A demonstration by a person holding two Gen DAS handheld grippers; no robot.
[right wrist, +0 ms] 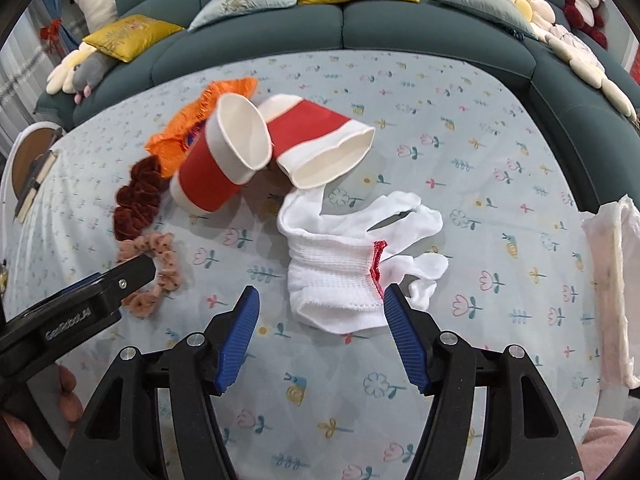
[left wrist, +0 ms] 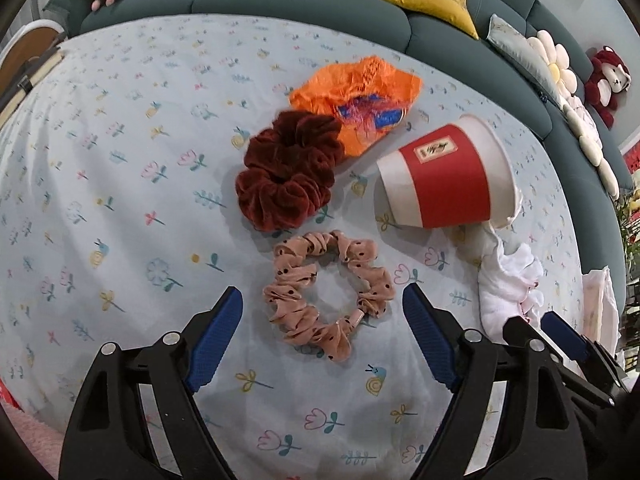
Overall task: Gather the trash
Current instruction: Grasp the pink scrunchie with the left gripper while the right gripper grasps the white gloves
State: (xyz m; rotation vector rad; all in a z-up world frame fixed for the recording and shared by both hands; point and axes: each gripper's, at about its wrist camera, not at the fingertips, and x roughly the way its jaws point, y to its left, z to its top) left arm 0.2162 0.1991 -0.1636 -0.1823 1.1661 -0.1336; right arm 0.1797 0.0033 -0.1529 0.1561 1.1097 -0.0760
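Note:
My left gripper [left wrist: 322, 300] hangs open over a pink dotted scrunchie [left wrist: 324, 300], which lies between its blue fingers without touching them. Beyond it lie a dark red scrunchie [left wrist: 288, 172], a crumpled orange wrapper [left wrist: 360, 100] and a tipped red-and-white paper cup [left wrist: 448, 176]. My right gripper [right wrist: 322, 292] is open above white socks [right wrist: 332, 264], its right finger close to the red-edged cuff. Two red paper cups [right wrist: 216, 164] [right wrist: 320, 140] lie on their sides behind the socks.
The flowered tablecloth [right wrist: 460, 184] covers the table. A teal sofa [right wrist: 360, 28] with cushions and plush toys curves round the far side. A pale plastic bag [right wrist: 612, 280] sits at the right edge. A small round side table with a book [right wrist: 32, 168] stands at the left.

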